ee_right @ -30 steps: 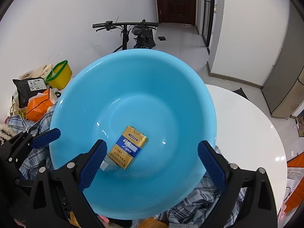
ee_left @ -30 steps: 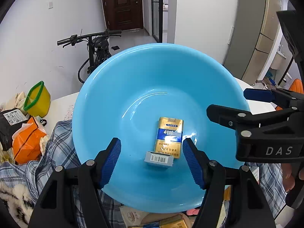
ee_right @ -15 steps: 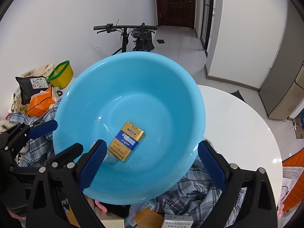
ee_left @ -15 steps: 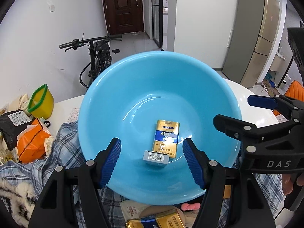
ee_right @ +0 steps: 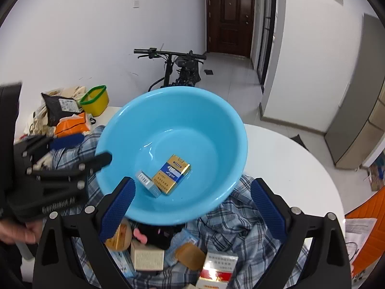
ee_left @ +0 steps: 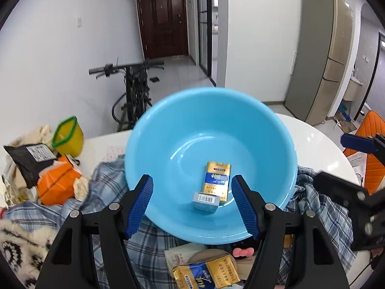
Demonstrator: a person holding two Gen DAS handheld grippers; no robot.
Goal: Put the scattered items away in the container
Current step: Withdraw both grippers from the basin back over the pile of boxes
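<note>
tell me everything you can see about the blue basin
The blue basin is a round, wide, light blue bowl, glossy like smooth plastic, with a rolled rim and sloping walls. It sits tilted, its near edge resting on a crumpled plaid shirt, its far side over the white table. Inside lie a gold and blue pack and, touching it, a small grey box with a barcode. Neither gripper touches it.
</note>
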